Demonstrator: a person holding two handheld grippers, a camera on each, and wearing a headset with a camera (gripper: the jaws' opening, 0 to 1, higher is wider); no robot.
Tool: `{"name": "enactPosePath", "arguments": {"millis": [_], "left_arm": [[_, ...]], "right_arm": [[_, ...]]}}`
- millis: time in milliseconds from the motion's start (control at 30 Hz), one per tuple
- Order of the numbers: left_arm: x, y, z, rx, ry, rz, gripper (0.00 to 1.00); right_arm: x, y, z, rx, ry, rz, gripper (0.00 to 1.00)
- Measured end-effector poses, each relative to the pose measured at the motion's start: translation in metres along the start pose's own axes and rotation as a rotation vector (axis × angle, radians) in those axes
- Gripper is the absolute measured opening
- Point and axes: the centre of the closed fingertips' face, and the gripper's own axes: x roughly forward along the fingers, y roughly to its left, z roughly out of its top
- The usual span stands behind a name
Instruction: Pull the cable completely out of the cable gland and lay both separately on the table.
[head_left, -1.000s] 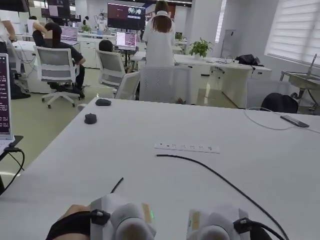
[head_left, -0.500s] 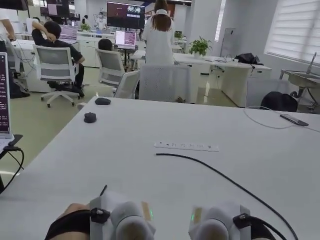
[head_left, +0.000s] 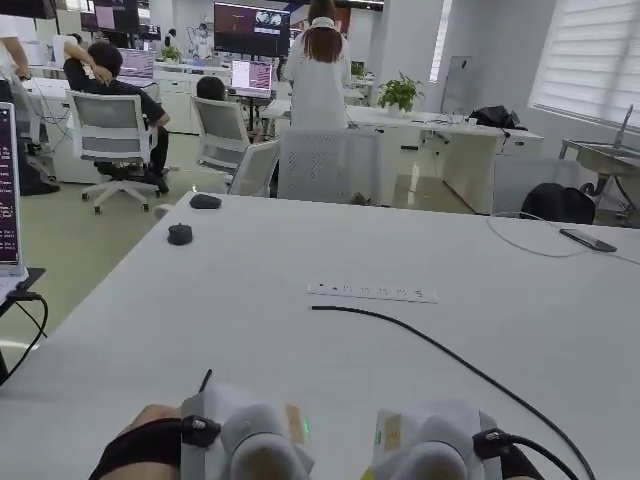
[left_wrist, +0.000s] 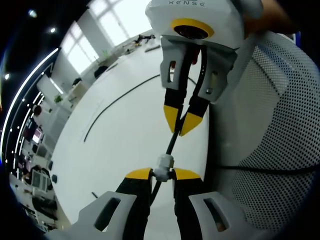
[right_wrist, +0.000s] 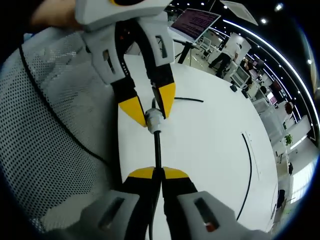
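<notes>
Extraction step, above bench (left_wrist: 120, 130) edge: left tongs (left_wrist: 163, 174) closed on gland (left_wrist: 163, 164), right tongs (right_wrist: 157, 173) closed on cable (right_wrist: 157, 149) threaded through it; next move likely needs a straight pull apart, then separate placing.

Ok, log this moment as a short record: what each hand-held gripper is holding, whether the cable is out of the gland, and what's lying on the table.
left hand-held gripper: shut on the white cable gland
right hand-held gripper: shut on the black cable
cable and gland: the cable runs through the gland, not yet pulled out
laid down: neither; both are held off the table
on the table: power strip, second black cable, a mouse
</notes>
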Motion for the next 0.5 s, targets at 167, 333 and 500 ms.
{"name": "enactPosePath", "arguments": {"millis": [167,333,500], "left_arm": [[0.0,0.003,-0.004,-0.006,0.016,0.014,0.16],[-0.001,0.008,-0.009,-0.026,0.034,0.031,0.16],[-0.002,0.01,-0.01,-0.036,0.039,0.042,0.17]], "right_arm": [[0.0,-0.004,-0.01,0.002,0.048,-0.018,0.03],[-0.001,-0.012,-0.031,0.04,0.137,-0.054,0.03],[-0.004,-0.02,-0.058,0.04,0.262,-0.09,0.03]]}}
